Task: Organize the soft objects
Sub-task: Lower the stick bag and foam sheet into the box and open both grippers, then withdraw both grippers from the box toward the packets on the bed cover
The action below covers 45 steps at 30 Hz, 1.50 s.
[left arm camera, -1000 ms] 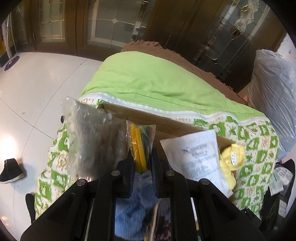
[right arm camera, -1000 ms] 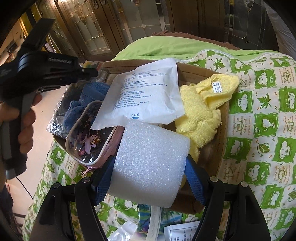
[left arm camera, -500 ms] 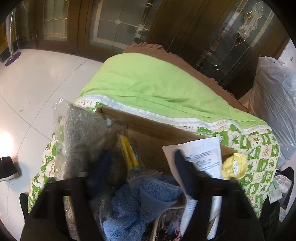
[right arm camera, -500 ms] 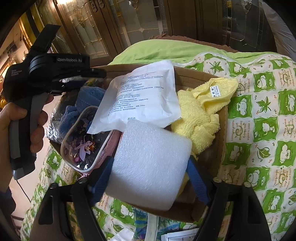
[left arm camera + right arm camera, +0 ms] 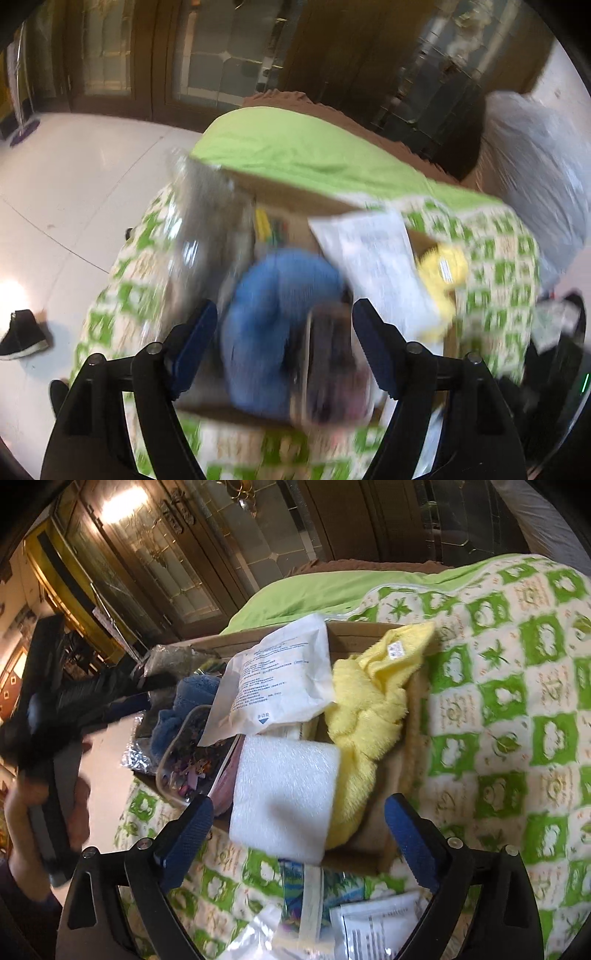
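The white foam block (image 5: 284,797) looks finely pebbled and matt. The fluffy yellow terry towel (image 5: 365,709) lies in a plain brown cardboard box (image 5: 354,635) — dull, smooth board. The white printed paper-like pouch (image 5: 280,679) has a faint sheen; the green-and-white patterned cloth cover (image 5: 517,701) is soft, matt fabric.

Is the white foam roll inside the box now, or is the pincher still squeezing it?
In the box. The white foam roll rests in the cardboard box; the right gripper is open, both fingers clear of it.
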Each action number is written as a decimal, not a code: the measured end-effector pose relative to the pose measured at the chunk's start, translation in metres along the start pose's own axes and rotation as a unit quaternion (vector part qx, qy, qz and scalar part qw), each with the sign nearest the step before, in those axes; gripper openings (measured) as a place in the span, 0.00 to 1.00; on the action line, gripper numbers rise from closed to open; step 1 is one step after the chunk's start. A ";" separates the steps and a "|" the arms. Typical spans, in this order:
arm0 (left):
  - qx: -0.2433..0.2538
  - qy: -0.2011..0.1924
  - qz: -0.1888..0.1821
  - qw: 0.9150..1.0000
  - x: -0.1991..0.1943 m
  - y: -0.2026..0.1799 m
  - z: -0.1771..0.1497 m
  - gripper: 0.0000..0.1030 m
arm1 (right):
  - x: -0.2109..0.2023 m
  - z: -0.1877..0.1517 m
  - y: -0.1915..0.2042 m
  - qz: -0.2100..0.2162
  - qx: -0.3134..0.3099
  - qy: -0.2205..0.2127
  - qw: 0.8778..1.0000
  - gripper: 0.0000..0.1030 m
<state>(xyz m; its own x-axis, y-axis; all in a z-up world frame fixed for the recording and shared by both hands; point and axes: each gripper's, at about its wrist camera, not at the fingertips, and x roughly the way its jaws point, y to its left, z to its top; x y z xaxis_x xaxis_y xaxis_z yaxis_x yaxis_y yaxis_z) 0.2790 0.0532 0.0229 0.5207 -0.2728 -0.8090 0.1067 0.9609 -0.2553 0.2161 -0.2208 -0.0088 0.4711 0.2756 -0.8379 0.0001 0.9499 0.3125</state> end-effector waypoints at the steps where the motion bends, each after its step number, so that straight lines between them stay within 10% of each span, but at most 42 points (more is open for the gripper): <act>1: 0.010 -0.003 0.003 1.000 -0.007 -0.001 -0.010 0.73 | -0.004 -0.003 -0.003 0.001 0.003 0.000 1.000 0.93; 16: -0.027 0.090 -0.069 0.993 -0.024 -0.016 -0.176 0.73 | -0.032 -0.061 -0.046 -0.013 0.053 0.073 0.996 0.98; 39: 0.040 0.124 -0.042 0.991 -0.014 -0.056 -0.208 0.73 | -0.007 -0.086 -0.040 -0.125 -0.031 0.122 0.984 1.00; 45: 0.052 0.129 -0.042 0.989 -0.005 -0.068 -0.205 0.73 | -0.012 -0.081 -0.052 -0.113 0.001 0.117 0.987 0.62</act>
<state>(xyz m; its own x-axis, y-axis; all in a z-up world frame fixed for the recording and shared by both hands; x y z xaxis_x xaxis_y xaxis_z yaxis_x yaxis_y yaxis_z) 0.0951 -0.0202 -0.0639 0.2740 -0.3423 -0.8988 0.2346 0.9301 -0.2827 0.1390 -0.2612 -0.0512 0.2416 0.0839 -0.9667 0.0832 0.9908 0.1068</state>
